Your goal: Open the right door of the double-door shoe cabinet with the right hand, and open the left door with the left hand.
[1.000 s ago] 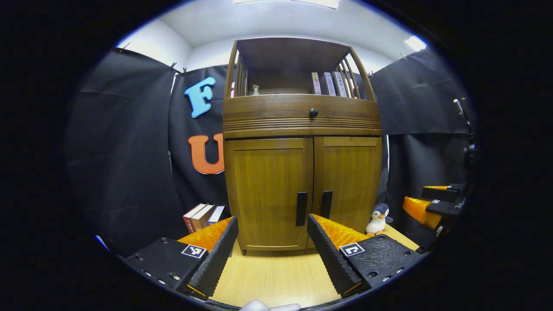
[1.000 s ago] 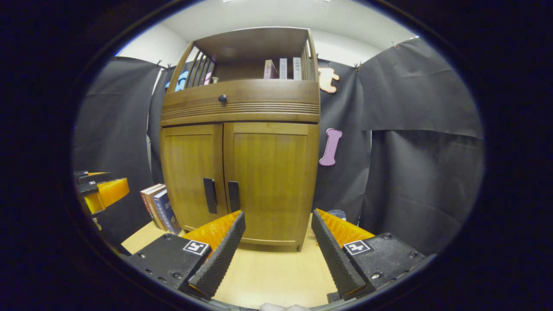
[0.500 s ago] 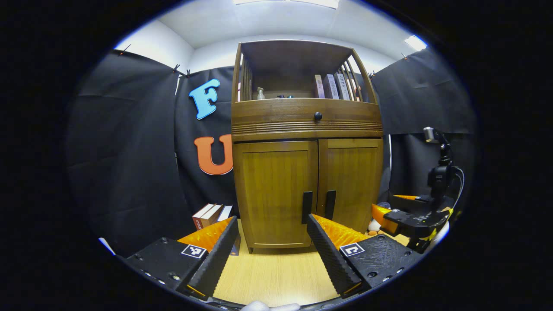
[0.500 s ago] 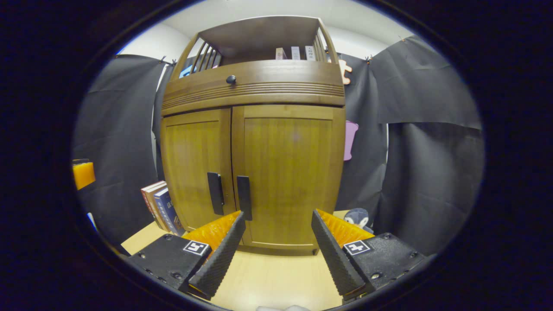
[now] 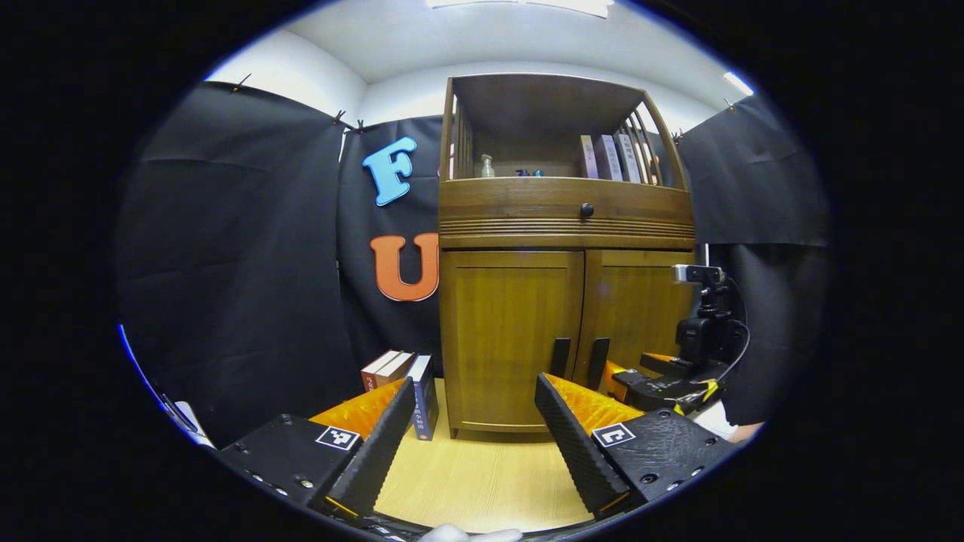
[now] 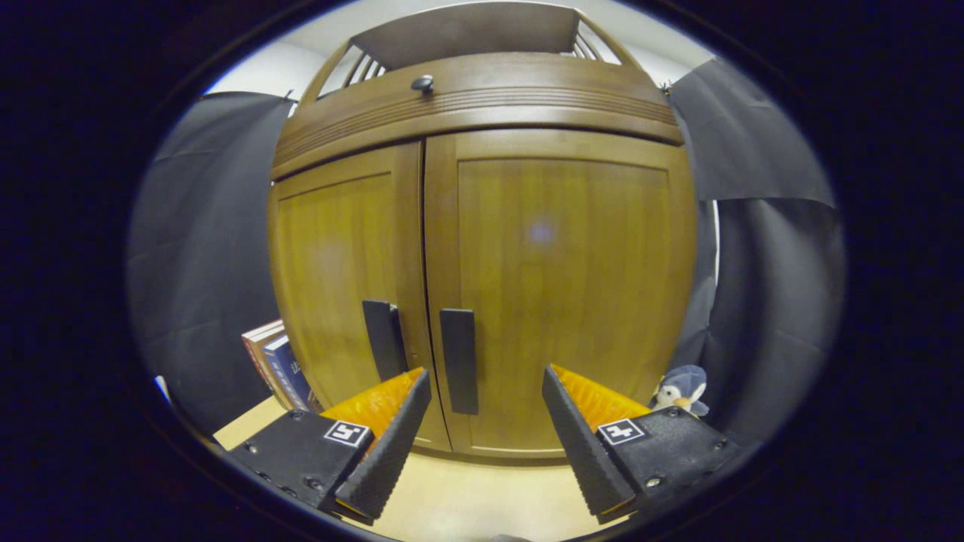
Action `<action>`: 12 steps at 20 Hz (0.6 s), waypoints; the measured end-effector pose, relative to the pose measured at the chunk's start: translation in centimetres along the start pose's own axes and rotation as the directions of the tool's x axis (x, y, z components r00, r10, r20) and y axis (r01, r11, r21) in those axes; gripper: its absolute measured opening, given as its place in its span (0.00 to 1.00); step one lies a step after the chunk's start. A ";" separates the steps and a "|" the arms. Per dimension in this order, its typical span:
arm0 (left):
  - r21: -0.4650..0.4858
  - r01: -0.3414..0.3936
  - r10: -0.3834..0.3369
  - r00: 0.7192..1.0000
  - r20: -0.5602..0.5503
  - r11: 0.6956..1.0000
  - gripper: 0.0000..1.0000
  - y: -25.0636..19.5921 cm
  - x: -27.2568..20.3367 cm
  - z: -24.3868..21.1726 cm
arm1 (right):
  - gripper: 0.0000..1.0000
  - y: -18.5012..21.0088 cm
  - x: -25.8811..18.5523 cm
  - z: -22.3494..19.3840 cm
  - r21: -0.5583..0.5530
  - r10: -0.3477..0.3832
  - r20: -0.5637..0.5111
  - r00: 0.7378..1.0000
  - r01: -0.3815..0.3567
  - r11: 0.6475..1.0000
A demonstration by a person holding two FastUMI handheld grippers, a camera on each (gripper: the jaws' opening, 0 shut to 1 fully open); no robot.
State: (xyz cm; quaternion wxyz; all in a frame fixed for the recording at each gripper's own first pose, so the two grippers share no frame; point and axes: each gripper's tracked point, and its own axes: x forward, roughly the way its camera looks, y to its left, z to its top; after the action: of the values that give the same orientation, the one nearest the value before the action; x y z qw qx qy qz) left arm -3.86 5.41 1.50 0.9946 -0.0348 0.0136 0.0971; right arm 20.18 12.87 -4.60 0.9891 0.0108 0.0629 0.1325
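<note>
Closing on the right door

My right gripper (image 6: 486, 410), jaws apart, has moved near the right door's handle (image 6: 459, 361) at 12 o'clock; left gripper (image 5: 474, 421), also apart, hangs back; both doors shut.

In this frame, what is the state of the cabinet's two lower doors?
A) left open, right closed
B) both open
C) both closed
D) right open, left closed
C: in the right gripper view the left door and right door sit flush, handles side by side.
</note>
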 end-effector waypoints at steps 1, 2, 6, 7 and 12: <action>-0.002 -0.010 0.010 1.000 -0.003 1.000 0.96 0.2 0.0 0.0 | 0.94 0.3 1.2 0.0 0.001 0.002 -0.001 1.000 -0.002 1.000; -0.003 -0.020 0.020 1.000 -0.005 1.000 0.96 0.2 0.1 0.0 | 0.93 0.5 2.2 -0.1 -0.003 0.002 -0.002 1.000 -0.002 1.000; -0.001 -0.055 0.055 0.998 -0.009 0.999 0.96 0.6 0.0 0.2 | 0.87 1.2 5.8 -1.3 -0.011 -0.003 -0.047 0.999 0.002 1.000; -0.001 -0.063 0.063 0.998 -0.009 0.998 0.96 0.7 -0.1 0.2 | 0.77 1.1 6.6 -1.4 -0.008 -0.008 -0.057 0.998 0.007 1.000; 0.014 -0.094 0.094 0.996 -0.010 0.995 0.96 0.8 -0.8 -0.4 | 0.60 1.2 8.3 -1.5 0.017 -0.007 -0.082 0.997 0.009 1.000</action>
State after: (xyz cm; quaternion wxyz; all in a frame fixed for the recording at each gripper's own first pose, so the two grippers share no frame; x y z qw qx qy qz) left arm -4.85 6.01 1.09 0.9890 -0.0277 0.0210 0.1435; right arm 27.63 16.25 -7.01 0.9861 0.0138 0.1044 0.1285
